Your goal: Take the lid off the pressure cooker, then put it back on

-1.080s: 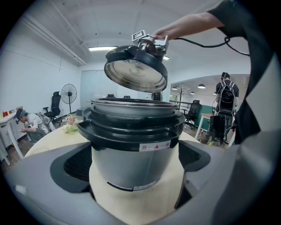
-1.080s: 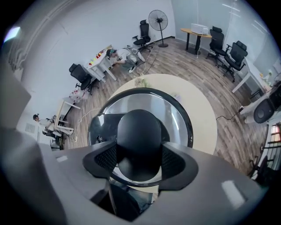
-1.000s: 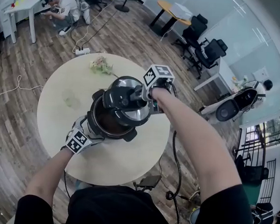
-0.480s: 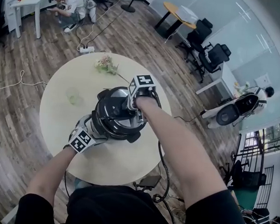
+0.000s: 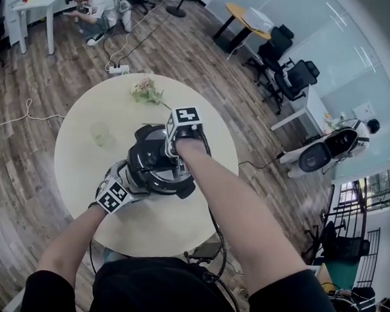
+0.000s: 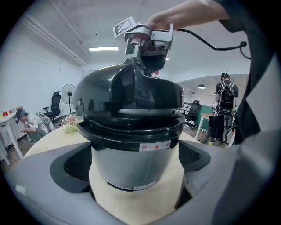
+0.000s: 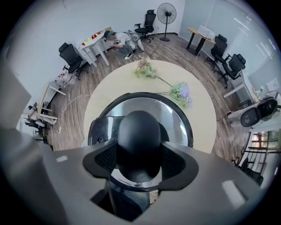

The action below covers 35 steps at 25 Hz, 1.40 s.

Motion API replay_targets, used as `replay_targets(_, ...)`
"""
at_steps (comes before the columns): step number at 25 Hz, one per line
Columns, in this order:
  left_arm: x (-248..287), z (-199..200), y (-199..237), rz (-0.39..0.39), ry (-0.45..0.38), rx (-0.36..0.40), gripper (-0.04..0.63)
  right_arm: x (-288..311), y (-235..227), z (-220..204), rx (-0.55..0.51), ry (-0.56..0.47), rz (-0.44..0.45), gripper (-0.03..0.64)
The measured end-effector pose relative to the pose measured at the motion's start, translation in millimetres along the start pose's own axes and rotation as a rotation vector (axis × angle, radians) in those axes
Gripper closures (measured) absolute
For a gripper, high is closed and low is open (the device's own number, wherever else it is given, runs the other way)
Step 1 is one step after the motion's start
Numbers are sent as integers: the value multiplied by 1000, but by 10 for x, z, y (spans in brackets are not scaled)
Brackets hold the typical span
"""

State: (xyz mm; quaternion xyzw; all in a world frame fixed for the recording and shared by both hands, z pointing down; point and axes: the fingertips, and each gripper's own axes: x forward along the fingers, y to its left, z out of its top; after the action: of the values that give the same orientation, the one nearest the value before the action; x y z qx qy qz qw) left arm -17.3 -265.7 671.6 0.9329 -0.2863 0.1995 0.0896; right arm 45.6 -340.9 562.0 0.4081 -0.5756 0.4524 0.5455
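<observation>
The lid [image 6: 131,90] sits on top of the pressure cooker [image 6: 131,160], which stands in the middle of the round counter [image 5: 81,164]. The right hand-held gripper [image 7: 139,153] points down, clamped on the lid's black knob [image 7: 139,136]. The left hand-held gripper [image 6: 134,173] grips the cooker's steel body from the side. Flowers [image 5: 146,90] lie near the counter's far edge

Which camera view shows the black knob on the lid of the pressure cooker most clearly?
The right gripper view: the knob fills its centre, clamped by the right tool. The left gripper view shows little of it, from the side, under that tool. In the head view the tool hides it.
</observation>
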Motion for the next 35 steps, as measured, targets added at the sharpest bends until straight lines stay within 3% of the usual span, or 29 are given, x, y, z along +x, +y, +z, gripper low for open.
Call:
replay_targets(8, -6, 12, 1, -5, -1, -5, 5, 143, 3, -78, 30, -2, -19, 331)
replay_targets(15, 51, -32, 11, -3, 1, -8, 5, 184, -20, -70, 18, 64, -45, 328)
replay_targets(24, 44, -1, 5, -10, -12, -11, 5, 165, -13, -71, -27, 102, -38, 328)
replay_targets(35, 25, -17, 13, -12, -1, -9, 5, 188, 29, -71, -129, 67, -44, 325)
